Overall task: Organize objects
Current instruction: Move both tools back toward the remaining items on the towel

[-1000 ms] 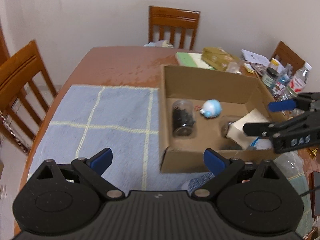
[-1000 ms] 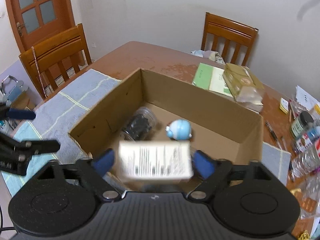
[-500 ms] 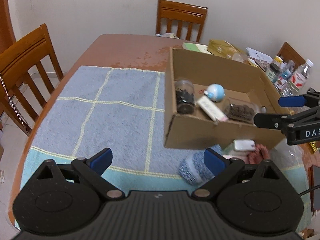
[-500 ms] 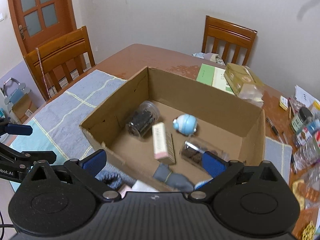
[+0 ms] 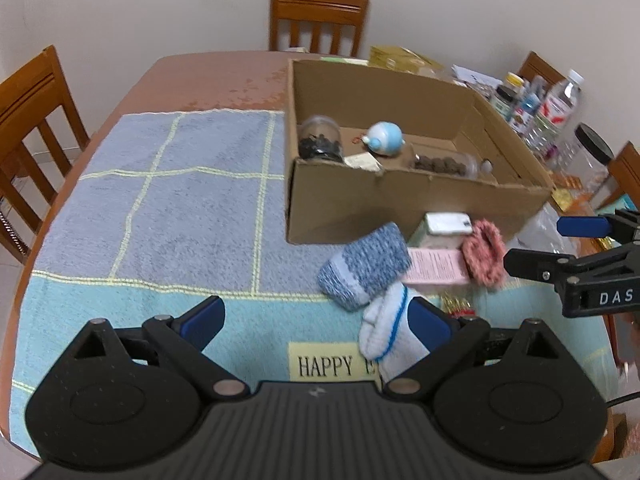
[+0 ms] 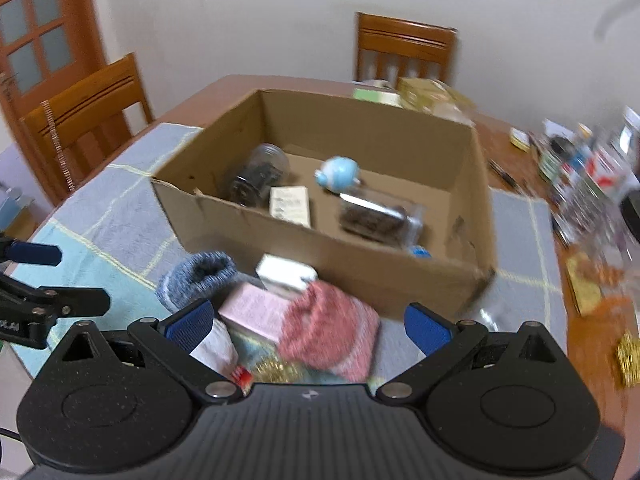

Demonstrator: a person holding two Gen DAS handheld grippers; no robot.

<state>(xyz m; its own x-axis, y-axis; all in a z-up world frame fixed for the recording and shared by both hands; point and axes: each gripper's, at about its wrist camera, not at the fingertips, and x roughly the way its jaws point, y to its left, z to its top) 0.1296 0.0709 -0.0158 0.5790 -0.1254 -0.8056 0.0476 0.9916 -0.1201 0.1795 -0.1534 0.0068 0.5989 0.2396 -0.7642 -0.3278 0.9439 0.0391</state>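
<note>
An open cardboard box (image 5: 400, 204) (image 6: 328, 256) sits on the blue towel. It holds a dark-filled jar (image 5: 320, 142) (image 6: 258, 174), a blue round toy (image 5: 386, 138) (image 6: 338, 172), a small white carton (image 6: 290, 204) and a clear container of dark pieces (image 5: 440, 164) (image 6: 380, 216). In front of the box lie a blue knit sock (image 5: 366, 266) (image 6: 198, 276), a white sock (image 5: 390, 330), a pink box (image 5: 436, 266) (image 6: 256, 314), a white box (image 5: 448, 224) (image 6: 286, 272) and a pink knit piece (image 5: 484, 254) (image 6: 332, 328). My left gripper (image 5: 316, 320) is open and empty beside the white sock. My right gripper (image 6: 308, 326) is open and empty above the pink items.
Wooden chairs (image 5: 320, 16) (image 5: 28, 128) stand around the table. Bottles and jars (image 5: 552, 116) crowd the far right edge. A green book (image 6: 376, 96) and a yellow packet (image 6: 432, 94) lie behind the box. Gold items (image 6: 628, 356) lie at right.
The right gripper let the white carton go into the box and drew back toward the near pile. The left gripper also drew back and lower, bringing the socks into view.
</note>
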